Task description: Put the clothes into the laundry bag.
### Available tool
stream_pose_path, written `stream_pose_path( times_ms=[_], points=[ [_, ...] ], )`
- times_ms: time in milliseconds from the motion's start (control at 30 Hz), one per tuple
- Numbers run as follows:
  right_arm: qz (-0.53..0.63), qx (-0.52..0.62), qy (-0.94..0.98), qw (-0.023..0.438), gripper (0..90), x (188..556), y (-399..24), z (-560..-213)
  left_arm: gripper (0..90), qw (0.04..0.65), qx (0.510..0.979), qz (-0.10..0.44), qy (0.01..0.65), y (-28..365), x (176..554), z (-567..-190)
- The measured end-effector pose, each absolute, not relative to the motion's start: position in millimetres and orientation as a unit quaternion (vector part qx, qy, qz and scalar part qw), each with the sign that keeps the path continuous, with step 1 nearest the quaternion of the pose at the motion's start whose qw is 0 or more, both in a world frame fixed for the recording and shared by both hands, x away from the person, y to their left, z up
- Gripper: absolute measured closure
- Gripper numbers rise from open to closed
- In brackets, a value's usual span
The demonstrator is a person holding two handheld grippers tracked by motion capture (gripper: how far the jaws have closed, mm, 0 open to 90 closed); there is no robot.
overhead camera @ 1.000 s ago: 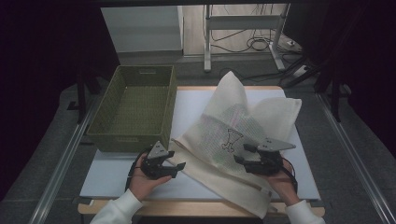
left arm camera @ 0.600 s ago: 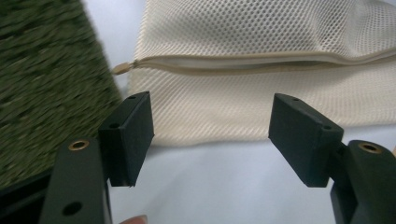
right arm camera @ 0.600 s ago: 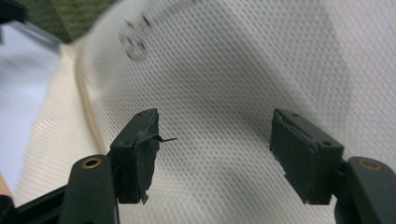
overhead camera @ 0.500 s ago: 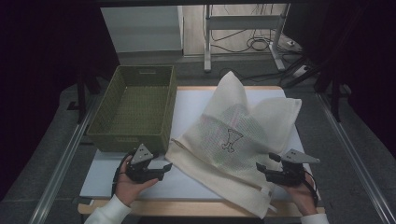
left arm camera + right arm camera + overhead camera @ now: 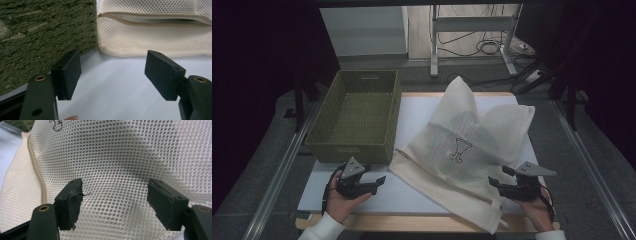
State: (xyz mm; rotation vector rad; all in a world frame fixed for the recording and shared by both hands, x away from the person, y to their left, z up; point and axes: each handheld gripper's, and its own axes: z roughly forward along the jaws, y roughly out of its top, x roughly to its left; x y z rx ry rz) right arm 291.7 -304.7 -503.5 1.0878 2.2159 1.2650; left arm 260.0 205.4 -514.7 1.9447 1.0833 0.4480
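Observation:
A cream mesh bag (image 5: pixel 472 135) with a small dark print lies spread on the white mat (image 5: pixel 417 195), its near corner hanging over the front edge. My left gripper (image 5: pixel 381 182) is open over the bare mat, to the left of the bag. In the left gripper view its jaws (image 5: pixel 115 72) point at the bag's zipped edge (image 5: pixel 150 37) and the basket wall (image 5: pixel 37 30). My right gripper (image 5: pixel 493 184) is at the bag's near right edge. Its jaws have just been opening and stand wide over the mesh (image 5: pixel 120 152) without pinching it.
A green woven basket (image 5: pixel 357 115), with nothing inside, stands on the left part of the mat, its near right corner close to the bag. Metal rails run along both sides of the table. A table leg and cables are beyond the far edge.
Both hands have drawn apart and back toward the near edge, the left going left off the bag, the right going right to the bag's edge. The bag lies as before.

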Motion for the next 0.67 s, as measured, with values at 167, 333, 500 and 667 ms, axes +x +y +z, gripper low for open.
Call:
stream_pose_path(
  times_ms=[167, 333, 500, 667],
  points=[
    [0.447, 0.384, 0.786, 0.184, 28.9, 291.7, -303.6, -503.2, 28.6, 0.42, 0.78, 0.18, 0.429, 204.4, 260.2, -514.9],
    [0.447, 0.382, 0.787, 0.185, 28.9, 291.5, -303.4, -503.0, 28.6, 0.42, 0.78, 0.181, 0.428, 204.1, 260.8, -515.1],
    [0.447, 0.379, 0.788, 0.186, 28.8, 291.4, -303.4, -502.7, 28.2, 0.418, 0.782, 0.179, 0.426, 202.8, 262.0, -516.2],
    [0.461, 0.378, 0.779, 0.191, 27.3, 289.6, -300.8, -497.1, 26.8, 0.419, 0.778, 0.178, 0.434, 202.0, 262.5, -517.8]
  ],
)
